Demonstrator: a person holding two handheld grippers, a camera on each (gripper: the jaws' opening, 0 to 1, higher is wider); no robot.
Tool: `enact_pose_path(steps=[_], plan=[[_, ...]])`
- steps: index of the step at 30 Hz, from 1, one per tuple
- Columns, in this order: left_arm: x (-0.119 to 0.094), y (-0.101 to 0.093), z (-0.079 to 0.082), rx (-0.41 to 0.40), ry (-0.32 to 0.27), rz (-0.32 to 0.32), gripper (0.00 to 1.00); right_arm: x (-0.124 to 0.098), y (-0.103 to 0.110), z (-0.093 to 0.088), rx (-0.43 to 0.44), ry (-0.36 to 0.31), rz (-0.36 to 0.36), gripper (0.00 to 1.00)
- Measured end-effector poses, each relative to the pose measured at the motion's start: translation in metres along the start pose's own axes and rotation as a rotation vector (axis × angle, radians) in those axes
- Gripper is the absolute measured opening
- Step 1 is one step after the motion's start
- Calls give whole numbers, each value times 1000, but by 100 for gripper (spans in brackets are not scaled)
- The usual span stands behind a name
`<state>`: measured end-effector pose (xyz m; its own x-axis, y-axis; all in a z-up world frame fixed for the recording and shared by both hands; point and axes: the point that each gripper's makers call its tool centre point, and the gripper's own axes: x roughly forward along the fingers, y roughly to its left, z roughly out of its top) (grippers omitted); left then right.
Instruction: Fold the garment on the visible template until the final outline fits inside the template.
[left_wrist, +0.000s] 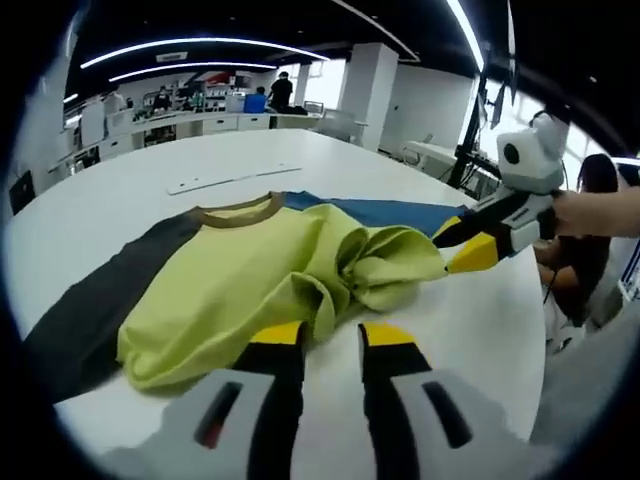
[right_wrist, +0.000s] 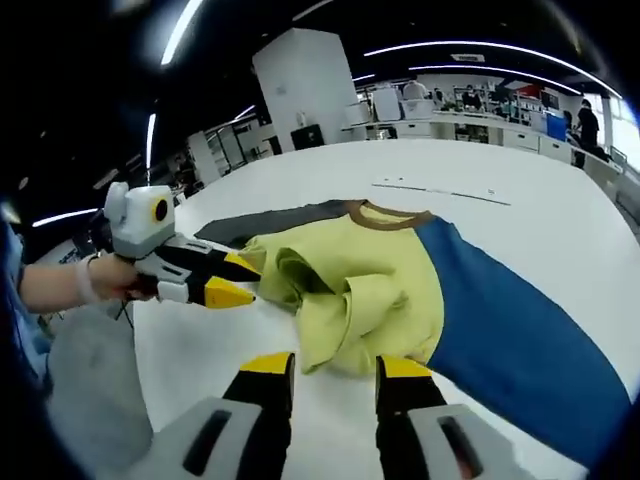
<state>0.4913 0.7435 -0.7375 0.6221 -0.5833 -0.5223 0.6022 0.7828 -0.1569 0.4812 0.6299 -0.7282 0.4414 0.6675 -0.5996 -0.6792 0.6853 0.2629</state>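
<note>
White table (left_wrist: 120, 190): garment (left_wrist: 250, 280) soft, limp, bunched. Both the left gripper (left_wrist: 331, 345) and right gripper (right_wrist: 335, 372) have jaws apart; grasp the bunched hem.

Garment (left_wrist: 250, 275): yellow-green shirt with brown collar, grey and blue sleeves, lying rumpled, hem bunched.
Place: on white table (left_wrist: 120, 190).

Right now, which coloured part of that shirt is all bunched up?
The yellow-green middle panel. It is crumpled into folds near both tools, while the dark grey sleeve and the blue sleeve lie flat on the white table.
</note>
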Motion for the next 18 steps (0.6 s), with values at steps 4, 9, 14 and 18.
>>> enact_pose_path(steps=[4,9,14,18], plan=[[9,1,-3,-19,4,1,16,5,2,-3,27,2,7,27],[13,0,-3,-59,4,9,13,8,1,-6,55,7,4,10],[13,-2,-3,-99,-1,4,4,11,2,-5,95,3,20,9],[10,-2,-2,-157,5,-10,2,11,2,-5,88,7,15,0]])
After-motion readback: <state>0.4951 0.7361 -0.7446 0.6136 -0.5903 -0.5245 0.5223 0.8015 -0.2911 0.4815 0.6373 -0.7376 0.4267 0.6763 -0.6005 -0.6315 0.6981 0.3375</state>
